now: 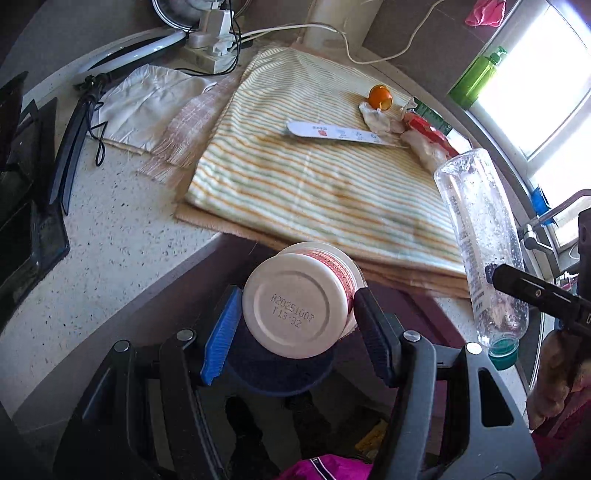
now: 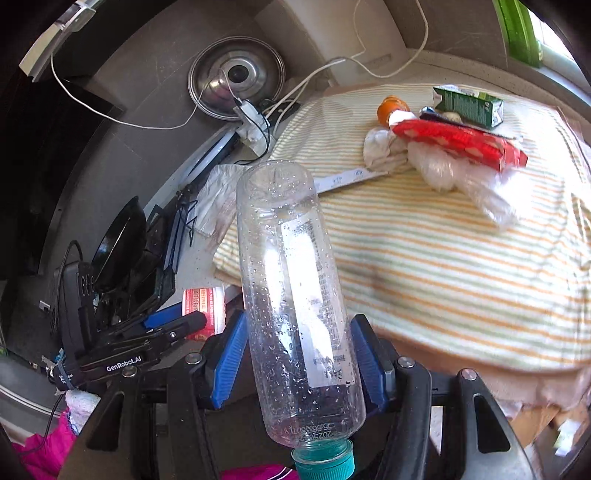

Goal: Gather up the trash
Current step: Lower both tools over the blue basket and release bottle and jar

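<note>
- Bottle [image 2: 295,288], clear plastic with a teal cap [image 2: 323,463], sits cap-down and clamped between the right gripper [image 2: 299,354] pads; droplets show inside.
- White cup [image 1: 295,299] with a red label is clenched bottom-up in the left gripper [image 1: 291,317], off the counter edge [image 1: 122,254].
- Both loads are lifted clear; the step in hand looks like carrying them to a bin, and no bin is in view.
- Advice: keep both grips firm and the bottle capped end low, and don't knock the two items together, since they hang near each other.
- Remaining trash lies on the striped towel [image 2: 443,258]: red wrapper [image 2: 458,142], green carton [image 2: 469,105], tissue wads [image 2: 384,149], orange peel [image 1: 380,96], paper strip [image 1: 332,132].
- Avoid snagging the cables [image 1: 332,29] at the back.
</note>
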